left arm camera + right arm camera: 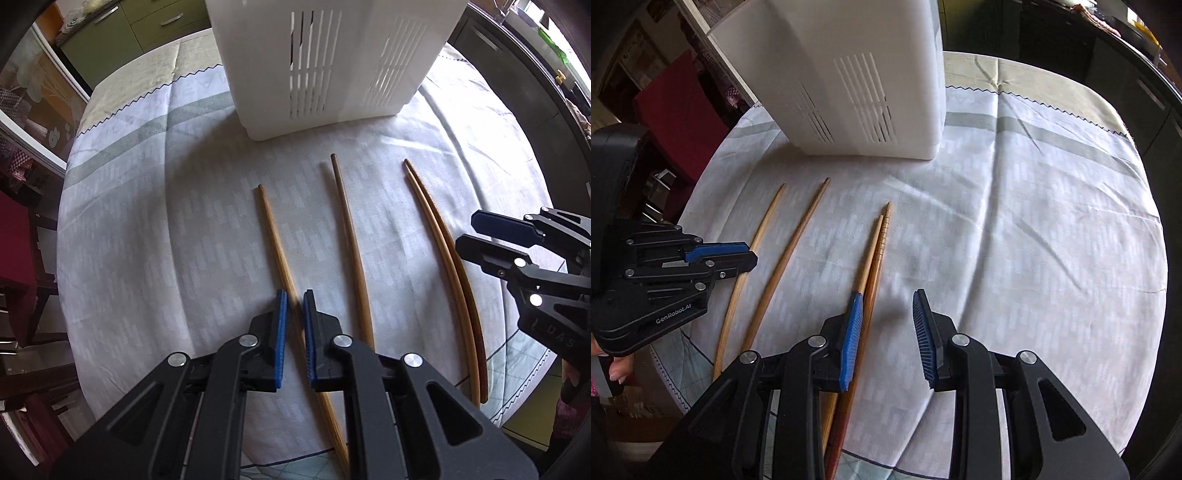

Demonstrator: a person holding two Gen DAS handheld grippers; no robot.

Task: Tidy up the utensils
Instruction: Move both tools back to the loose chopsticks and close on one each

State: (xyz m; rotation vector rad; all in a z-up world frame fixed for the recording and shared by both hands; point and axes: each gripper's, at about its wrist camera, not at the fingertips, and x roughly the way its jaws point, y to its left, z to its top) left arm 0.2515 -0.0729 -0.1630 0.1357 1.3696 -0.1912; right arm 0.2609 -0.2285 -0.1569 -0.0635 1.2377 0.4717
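Several wooden chopsticks lie side by side on the tablecloth [166, 221] in front of a white slotted utensil holder [332, 66] [849, 81]. My left gripper [295, 295] [751, 254] points down, its blue pads shut on the leftmost chopstick [271, 229] [764, 225], which still rests on the cloth. A second single chopstick [347, 229] [805, 218] lies free beside it. My right gripper [887, 293] [468, 229] is open low over the cloth. The pair of chopsticks [879, 240] [436, 229] runs just under its left pad; only cloth shows across the rest of the gap.
The round table's edge curves close on every side. A red chair [14, 240] [676, 103] stands off the left side, dark cabinets [517, 74] off the right, green cabinets [110, 33] behind. A person's fingers [617, 373] grip the left gripper's handle.
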